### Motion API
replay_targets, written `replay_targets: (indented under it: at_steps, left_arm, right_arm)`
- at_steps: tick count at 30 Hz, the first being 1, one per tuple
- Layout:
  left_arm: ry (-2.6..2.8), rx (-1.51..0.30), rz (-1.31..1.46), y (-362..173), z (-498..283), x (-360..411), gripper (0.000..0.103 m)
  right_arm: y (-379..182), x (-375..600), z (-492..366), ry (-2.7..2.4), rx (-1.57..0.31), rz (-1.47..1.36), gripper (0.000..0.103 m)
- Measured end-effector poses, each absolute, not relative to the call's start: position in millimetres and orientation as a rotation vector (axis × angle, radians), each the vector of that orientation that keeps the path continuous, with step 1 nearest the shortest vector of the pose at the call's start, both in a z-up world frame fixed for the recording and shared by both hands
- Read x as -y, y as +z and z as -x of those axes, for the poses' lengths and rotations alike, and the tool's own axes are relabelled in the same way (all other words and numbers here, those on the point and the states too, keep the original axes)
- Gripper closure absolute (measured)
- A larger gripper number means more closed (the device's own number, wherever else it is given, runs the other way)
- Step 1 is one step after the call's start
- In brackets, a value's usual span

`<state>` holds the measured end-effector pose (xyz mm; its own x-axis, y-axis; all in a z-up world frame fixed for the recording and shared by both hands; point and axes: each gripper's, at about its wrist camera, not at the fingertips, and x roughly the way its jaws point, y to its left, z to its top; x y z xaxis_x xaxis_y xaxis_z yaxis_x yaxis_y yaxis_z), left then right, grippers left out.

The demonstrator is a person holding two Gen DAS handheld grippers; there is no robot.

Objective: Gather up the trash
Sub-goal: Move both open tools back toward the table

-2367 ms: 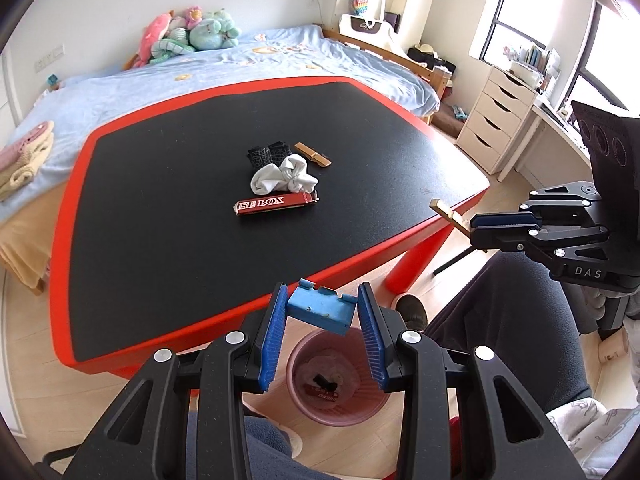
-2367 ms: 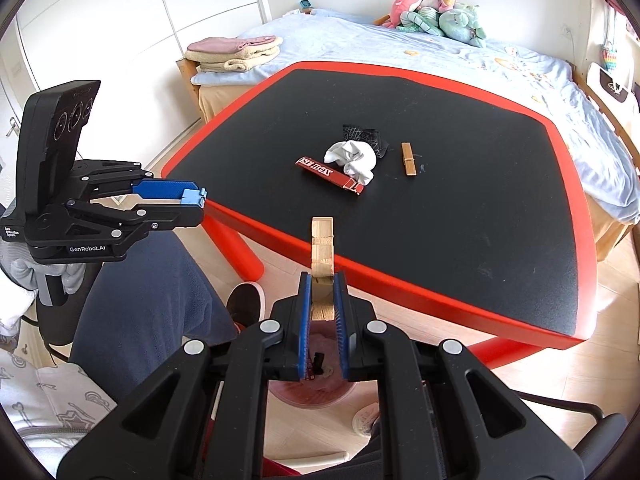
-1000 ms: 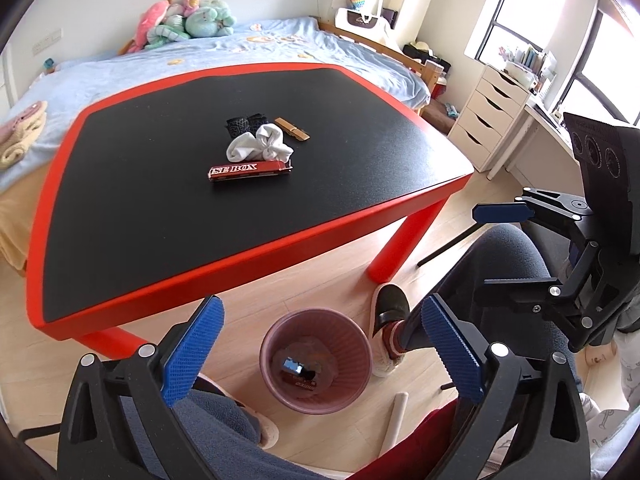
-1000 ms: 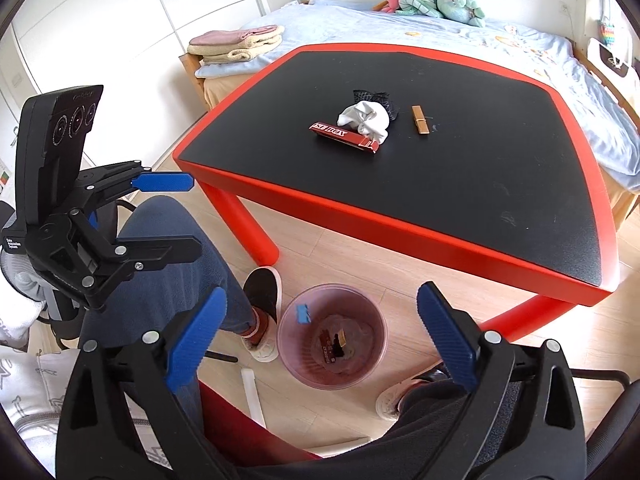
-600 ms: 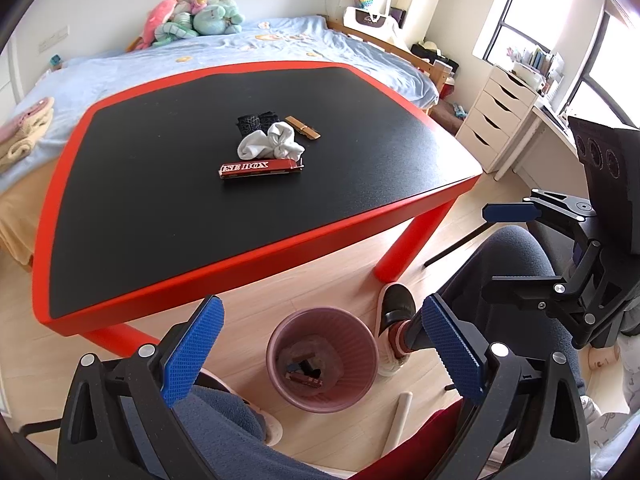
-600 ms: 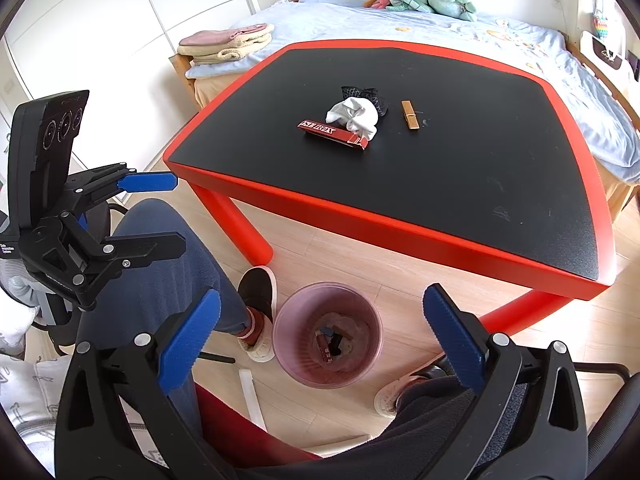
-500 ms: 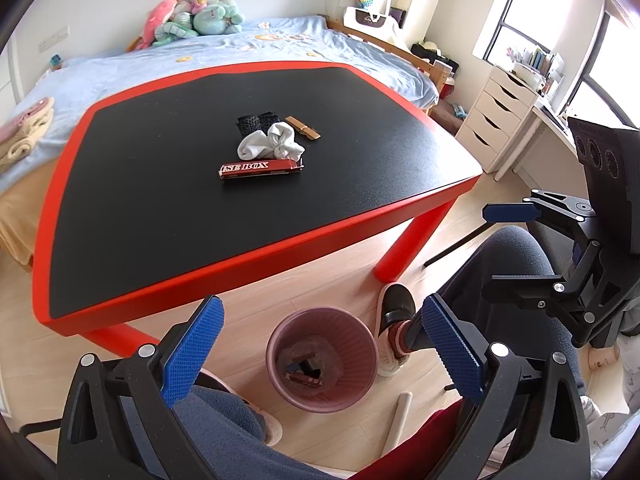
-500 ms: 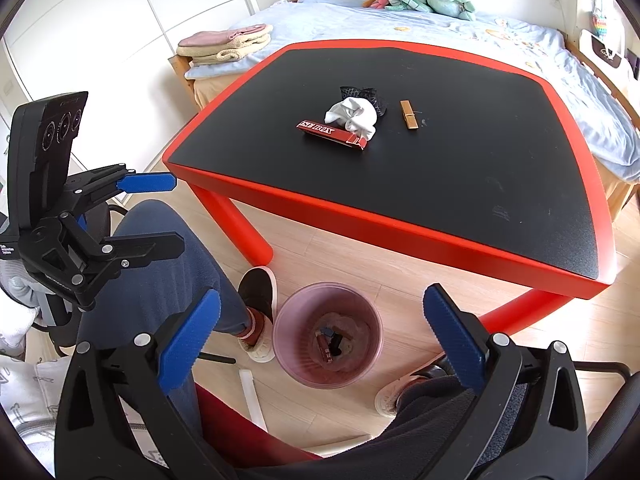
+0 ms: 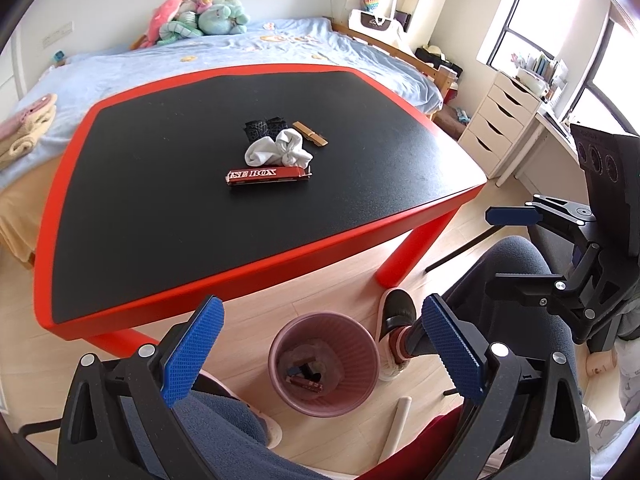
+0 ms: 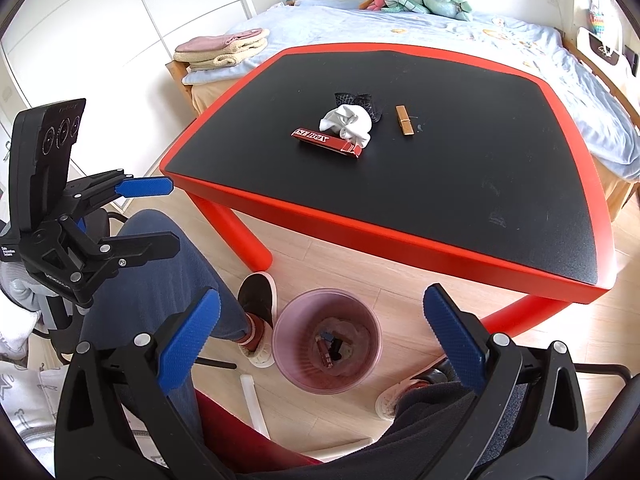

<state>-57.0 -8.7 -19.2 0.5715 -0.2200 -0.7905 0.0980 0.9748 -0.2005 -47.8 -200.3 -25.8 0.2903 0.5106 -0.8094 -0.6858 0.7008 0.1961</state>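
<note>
Bin on floor before table

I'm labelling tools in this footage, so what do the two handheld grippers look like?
Both the left gripper and the right gripper have black frames with silver screws. Their fingers carry blue pads with a dotted texture. Seen from the other side, each has an upright black block with three round holes. No cables show.

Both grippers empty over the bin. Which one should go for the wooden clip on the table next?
Probably right. The wooden clip lies on the right end of the pile, past the white cloth. Both the right gripper and left gripper are open, above the bin.
</note>
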Motion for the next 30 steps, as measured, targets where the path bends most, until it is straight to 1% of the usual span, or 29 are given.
replay_targets:
  at_steps: [13, 22, 30]
  left_arm:
    - [-0.173, -0.918, 0.145, -7.0, 28.7, -6.5, 0.008]
    - [-0.18, -0.903, 0.133, 2.8, -7.7, -15.8, 0.008]
    - [-0.189, -0.911, 0.121, 3.9, -45.8, -23.0, 0.008]
  right_arm:
    - [-7.5, 192.3, 12.4, 0.786, -0.949, 0.207, 0.003]
    - [6.1, 181.5, -31.0, 0.755, -0.912, 0.225, 0.003]
    - [6.3, 166.3, -71.6, 0.733, -0.909, 0.236, 0.003]
